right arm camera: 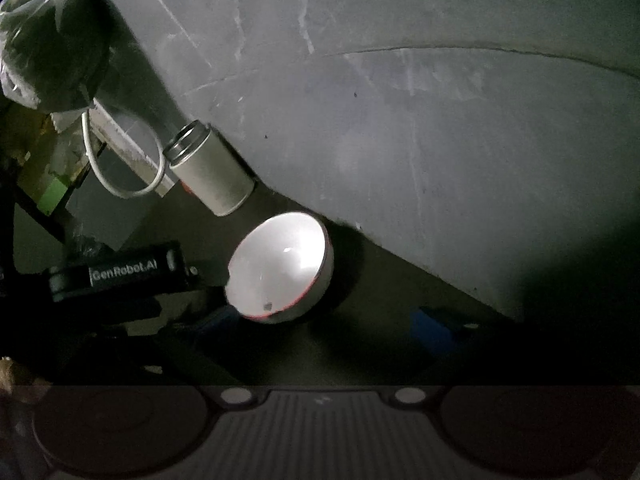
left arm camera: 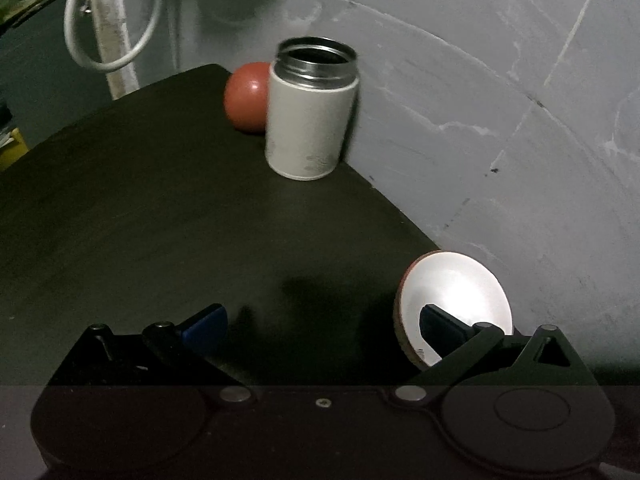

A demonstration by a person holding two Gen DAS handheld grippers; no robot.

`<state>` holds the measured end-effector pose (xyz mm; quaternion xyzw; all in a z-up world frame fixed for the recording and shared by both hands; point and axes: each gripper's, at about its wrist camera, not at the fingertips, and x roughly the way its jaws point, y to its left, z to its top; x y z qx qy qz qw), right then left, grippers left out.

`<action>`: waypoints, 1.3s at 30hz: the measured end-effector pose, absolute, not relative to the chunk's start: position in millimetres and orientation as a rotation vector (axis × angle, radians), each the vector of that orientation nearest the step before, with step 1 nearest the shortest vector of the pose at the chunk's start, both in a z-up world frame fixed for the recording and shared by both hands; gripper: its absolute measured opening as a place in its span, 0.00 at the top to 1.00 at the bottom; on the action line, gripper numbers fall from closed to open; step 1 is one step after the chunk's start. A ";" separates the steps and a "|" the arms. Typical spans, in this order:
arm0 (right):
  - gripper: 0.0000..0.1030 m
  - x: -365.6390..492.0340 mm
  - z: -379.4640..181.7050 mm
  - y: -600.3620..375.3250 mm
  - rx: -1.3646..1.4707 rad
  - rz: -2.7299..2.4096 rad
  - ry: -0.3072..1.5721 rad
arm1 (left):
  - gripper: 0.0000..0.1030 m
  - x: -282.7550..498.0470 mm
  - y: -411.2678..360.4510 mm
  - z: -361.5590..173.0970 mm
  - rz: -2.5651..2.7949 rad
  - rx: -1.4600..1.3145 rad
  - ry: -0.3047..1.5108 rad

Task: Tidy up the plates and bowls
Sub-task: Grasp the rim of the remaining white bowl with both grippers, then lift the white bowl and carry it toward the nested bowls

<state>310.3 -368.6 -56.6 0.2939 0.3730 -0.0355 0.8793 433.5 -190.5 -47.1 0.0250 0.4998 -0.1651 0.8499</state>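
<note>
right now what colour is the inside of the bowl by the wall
White inside the bowl, with a thin red rim; the right wrist view shows it best.

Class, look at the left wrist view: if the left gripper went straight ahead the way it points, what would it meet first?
Probably the white canister, standing open-topped on the dark table. The left gripper is open; the white bowl sits off to the right by one finger. Depth is unclear.
</note>
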 end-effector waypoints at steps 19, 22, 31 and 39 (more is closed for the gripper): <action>0.43 337.1 -66.3 -370.8 0.660 -0.092 0.797 | 0.48 437.1 -204.0 -52.7 -0.430 -0.003 1.056; 0.50 338.9 -67.3 -370.4 0.659 -0.092 0.802 | 0.61 435.0 -203.7 -54.9 -0.448 -0.018 1.068; 0.64 347.8 -67.7 -366.2 0.637 -0.088 0.814 | 0.81 433.9 -204.1 -61.4 -0.467 -0.055 1.081; 0.69 355.4 -68.9 -360.2 0.607 -0.081 0.822 | 0.92 431.7 -203.5 -66.2 -0.491 -0.095 1.078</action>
